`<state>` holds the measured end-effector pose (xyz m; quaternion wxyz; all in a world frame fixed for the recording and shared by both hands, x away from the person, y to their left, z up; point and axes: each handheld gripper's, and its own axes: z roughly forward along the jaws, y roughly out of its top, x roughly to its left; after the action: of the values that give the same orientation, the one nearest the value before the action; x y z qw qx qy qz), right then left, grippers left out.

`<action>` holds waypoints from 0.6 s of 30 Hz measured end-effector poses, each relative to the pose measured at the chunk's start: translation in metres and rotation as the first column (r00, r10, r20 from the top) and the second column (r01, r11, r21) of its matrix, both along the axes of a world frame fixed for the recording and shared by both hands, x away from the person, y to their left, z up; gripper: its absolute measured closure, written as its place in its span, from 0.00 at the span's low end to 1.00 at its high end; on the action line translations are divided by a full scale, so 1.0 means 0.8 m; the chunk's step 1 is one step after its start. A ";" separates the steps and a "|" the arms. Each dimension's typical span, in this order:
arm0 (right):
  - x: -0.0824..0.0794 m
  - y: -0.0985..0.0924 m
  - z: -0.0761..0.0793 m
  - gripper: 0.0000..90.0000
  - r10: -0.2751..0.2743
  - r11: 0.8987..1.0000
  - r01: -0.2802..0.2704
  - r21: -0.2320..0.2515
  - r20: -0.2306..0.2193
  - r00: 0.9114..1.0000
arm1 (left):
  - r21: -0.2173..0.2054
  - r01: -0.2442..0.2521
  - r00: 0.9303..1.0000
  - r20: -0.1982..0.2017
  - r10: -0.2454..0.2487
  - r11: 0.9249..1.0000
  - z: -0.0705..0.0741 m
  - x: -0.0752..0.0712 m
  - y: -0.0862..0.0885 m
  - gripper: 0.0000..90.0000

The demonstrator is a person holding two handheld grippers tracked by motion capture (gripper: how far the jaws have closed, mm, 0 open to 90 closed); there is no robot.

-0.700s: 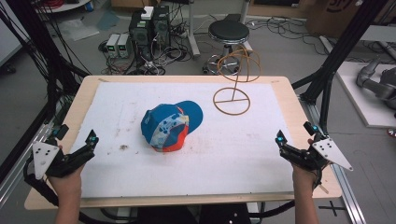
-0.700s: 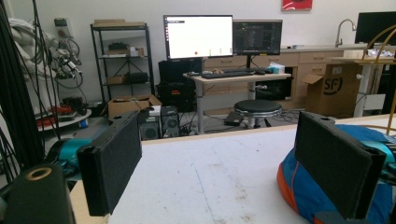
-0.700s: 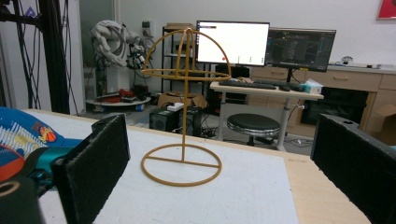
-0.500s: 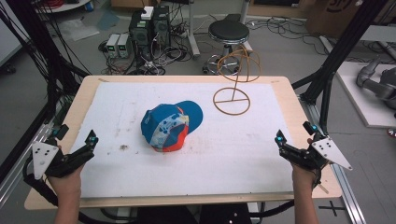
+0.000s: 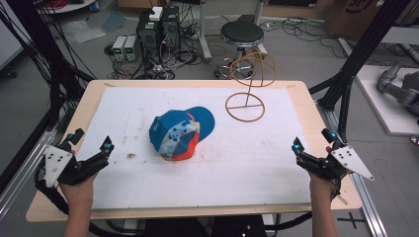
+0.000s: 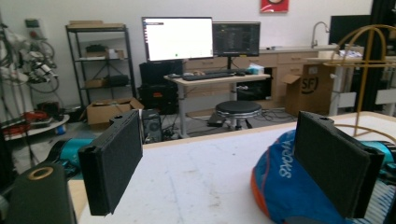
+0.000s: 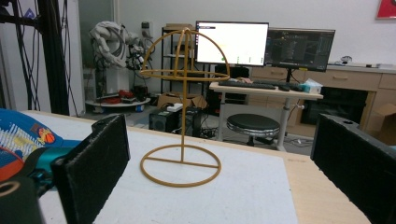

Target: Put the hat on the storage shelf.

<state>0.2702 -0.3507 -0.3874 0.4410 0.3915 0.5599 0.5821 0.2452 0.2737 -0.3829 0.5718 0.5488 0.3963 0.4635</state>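
Observation:
A blue and orange baseball cap [image 5: 181, 133] lies near the middle of the white mat [image 5: 207, 163]; its blue crown [image 6: 289, 186] shows in the left gripper view and its edge [image 7: 21, 140] in the right gripper view. A brown wire hat stand [image 5: 247, 84] rises at the back right of the mat, and it stands upright [image 7: 182, 140] ahead of the right jaws. My left gripper [image 5: 91, 143] rests open at the table's front left, well left of the cap. At the front right, my right gripper [image 5: 311, 143] is open with nothing between its jaws.
The wooden table edge [image 5: 306, 98] frames the mat. Beyond the table stand a black stool [image 5: 242, 34], power units and cables [image 5: 158, 34] on the floor, and black frame posts [image 5: 365, 49]. Desks with monitors [image 7: 231, 42] are farther back.

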 end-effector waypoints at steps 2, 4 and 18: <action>-0.001 -0.001 0.000 0.05 -0.003 1.000 0.003 0.005 -0.001 1.000 | 0.005 0.017 1.000 0.001 -0.017 1.000 0.002 0.003 -0.008 0.18; -0.002 -0.003 0.001 0.05 -0.004 1.000 0.004 0.005 0.001 1.000 | 0.012 0.038 0.999 0.001 -0.038 0.999 0.003 0.007 -0.017 0.18; -0.001 -0.004 -0.001 0.05 -0.007 1.000 0.007 0.009 -0.004 1.000 | 0.026 0.167 0.985 -0.044 -0.165 0.986 0.002 0.033 -0.069 0.18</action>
<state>0.2691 -0.3539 -0.3882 0.4402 0.3966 0.5569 0.5821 0.2714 0.2189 -0.3814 0.5919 0.5978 0.3540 0.4086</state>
